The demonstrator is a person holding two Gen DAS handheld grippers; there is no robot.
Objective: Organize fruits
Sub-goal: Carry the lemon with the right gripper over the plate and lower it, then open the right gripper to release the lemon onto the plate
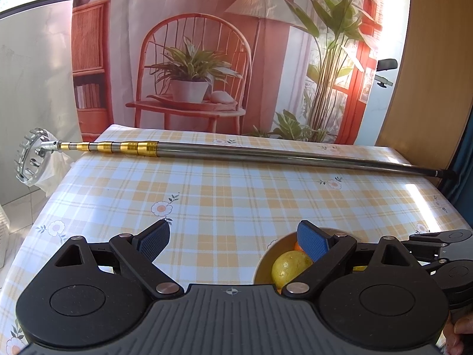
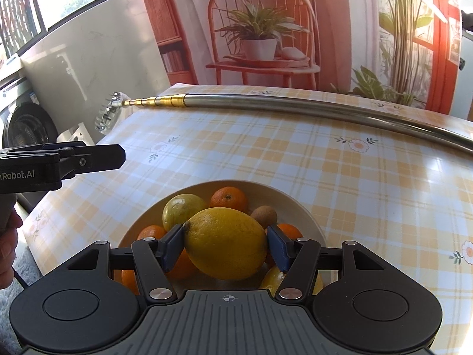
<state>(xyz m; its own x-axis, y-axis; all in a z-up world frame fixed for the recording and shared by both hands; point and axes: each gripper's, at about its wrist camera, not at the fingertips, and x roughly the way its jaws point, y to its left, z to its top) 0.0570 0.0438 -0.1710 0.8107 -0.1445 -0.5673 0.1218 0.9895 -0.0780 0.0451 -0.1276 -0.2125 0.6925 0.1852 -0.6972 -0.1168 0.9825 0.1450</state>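
A cream bowl point(image 2: 298, 204) of fruit sits on the checked tablecloth. In the right wrist view my right gripper point(image 2: 226, 244) is shut on a large yellow lemon point(image 2: 226, 242), held just above the bowl. Under and around it lie a yellow-green round fruit point(image 2: 180, 207), several oranges point(image 2: 229, 198) and a brown kiwi point(image 2: 264, 214). My left gripper point(image 1: 233, 242) is open with nothing between its fingers, hovering left of the bowl point(image 1: 266, 254); a yellow fruit point(image 1: 291, 267) shows beside its right finger. The left gripper also enters the right wrist view at the left edge point(image 2: 88, 159).
A long telescopic fruit-picker pole point(image 1: 266, 153) with gold sections and a toothed metal ring with a bag point(image 1: 34, 155) lies across the far side of the table point(image 1: 207, 195). A printed backdrop hangs behind. The table's left edge drops off near a washing machine point(image 2: 26, 130).
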